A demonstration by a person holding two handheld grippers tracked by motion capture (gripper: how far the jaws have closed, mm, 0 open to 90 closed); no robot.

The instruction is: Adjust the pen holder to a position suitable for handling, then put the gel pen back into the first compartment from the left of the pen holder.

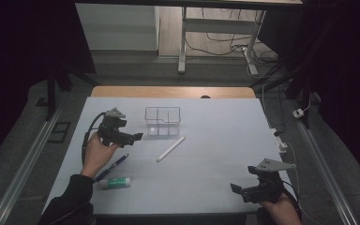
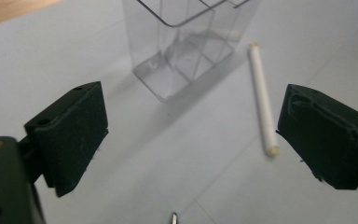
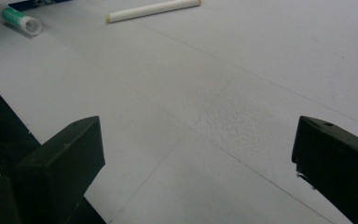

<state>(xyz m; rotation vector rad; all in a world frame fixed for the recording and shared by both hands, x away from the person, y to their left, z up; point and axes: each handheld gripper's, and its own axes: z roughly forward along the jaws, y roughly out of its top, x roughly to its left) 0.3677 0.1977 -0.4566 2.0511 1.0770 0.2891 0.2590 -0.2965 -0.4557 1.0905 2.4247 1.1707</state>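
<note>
In the left gripper view the clear divided organiser (image 2: 186,42) runs off the top edge, so its rim and far compartments are cut away, and a small metal tip (image 2: 174,218) at the bottom edge is too little to name. In the right gripper view the blue pen (image 3: 39,3) is clipped by the top edge, and the print on the green-and-white tube (image 3: 17,18) is too small to read.

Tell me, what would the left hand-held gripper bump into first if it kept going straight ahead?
Probably the clear plastic box. The left hand-held gripper points toward it with jaws open and nothing between them; the white stick lies slightly to one side. Depth is hard to judge.
</note>
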